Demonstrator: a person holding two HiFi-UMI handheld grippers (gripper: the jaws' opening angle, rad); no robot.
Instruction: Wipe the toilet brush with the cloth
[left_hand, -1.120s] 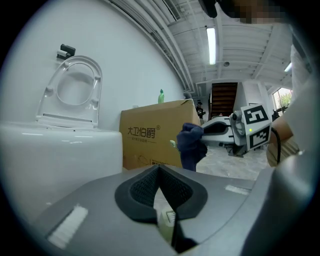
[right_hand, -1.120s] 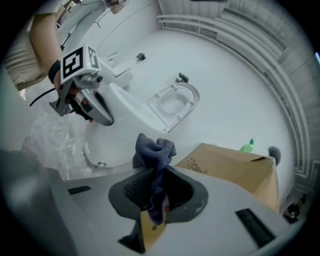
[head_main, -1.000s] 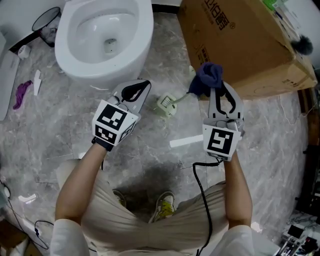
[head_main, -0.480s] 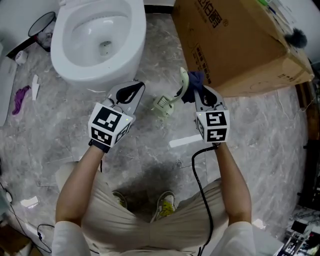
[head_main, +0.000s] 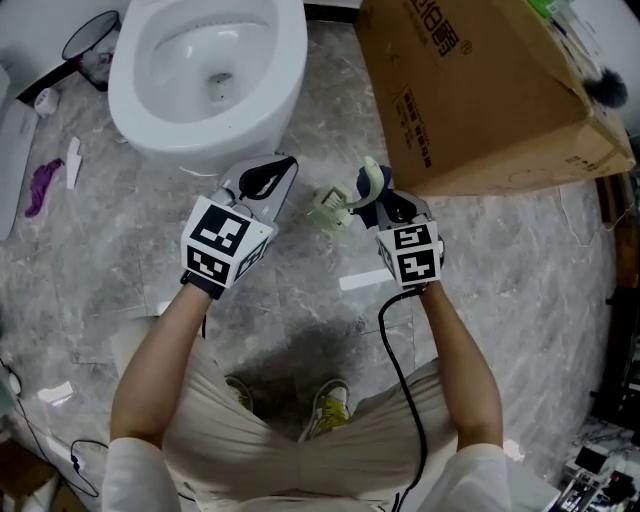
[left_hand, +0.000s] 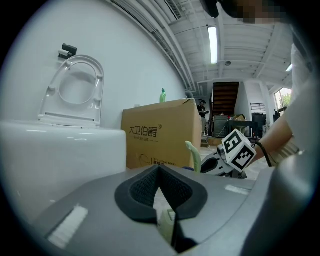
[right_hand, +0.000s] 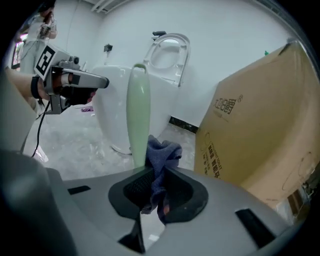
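My right tool (head_main: 388, 203), clenched on the blue cloth (right_hand: 160, 152), sits just beside the toilet brush (right_hand: 138, 112) handle — wiping barely begun, I judge; left tool (head_main: 268, 182) closed, standing by

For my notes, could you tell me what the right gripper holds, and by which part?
The dark blue cloth, pinched around its middle between the right gripper's jaws.

Two hand-held grippers (head_main: 278, 172) (head_main: 384, 203), one toilet brush (right_hand: 137, 110), one cloth (right_hand: 161, 152), one toilet (head_main: 262, 95), one cardboard box (head_main: 480, 90).
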